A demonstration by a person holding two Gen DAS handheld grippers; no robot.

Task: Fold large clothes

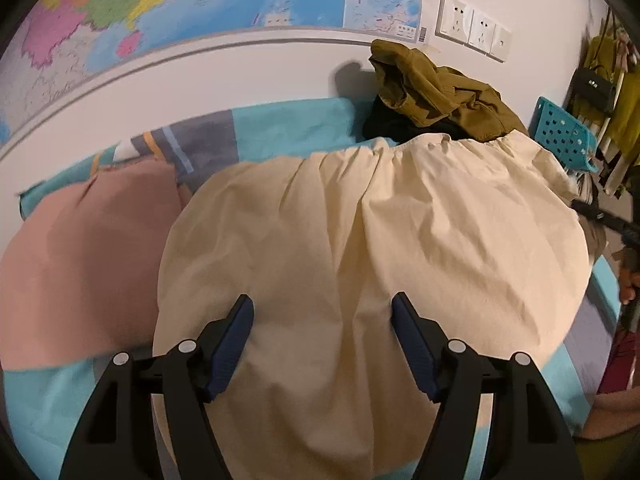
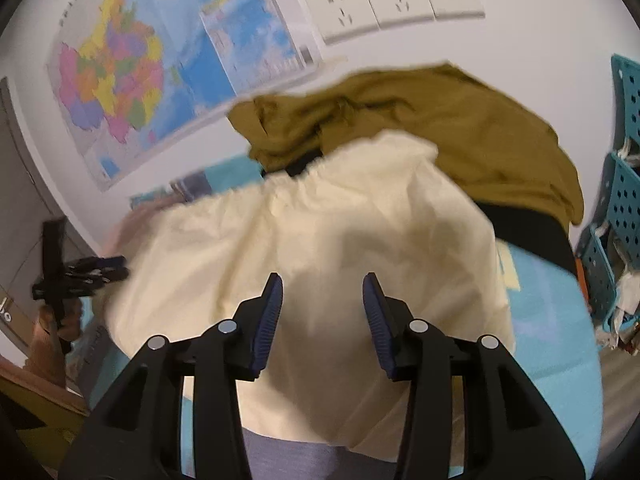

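A large cream garment (image 1: 360, 248) with a gathered elastic edge lies spread on the bed; it also shows in the right wrist view (image 2: 320, 232). My left gripper (image 1: 322, 308) is open and empty, its jaws wide apart just above the cream cloth. My right gripper (image 2: 322, 286) is open and empty above the same cloth. The left gripper also shows small at the left edge of the right wrist view (image 2: 90, 272). An olive-brown garment (image 1: 436, 88) lies crumpled over something black at the far end; it also shows in the right wrist view (image 2: 460, 136).
The bed has a turquoise patterned sheet (image 1: 288, 124). A pink pillow (image 1: 84, 256) lies left of the cream cloth. A teal perforated basket (image 1: 564, 132) stands at the right. A wall map (image 1: 180, 4) and sockets (image 1: 474, 28) are behind.
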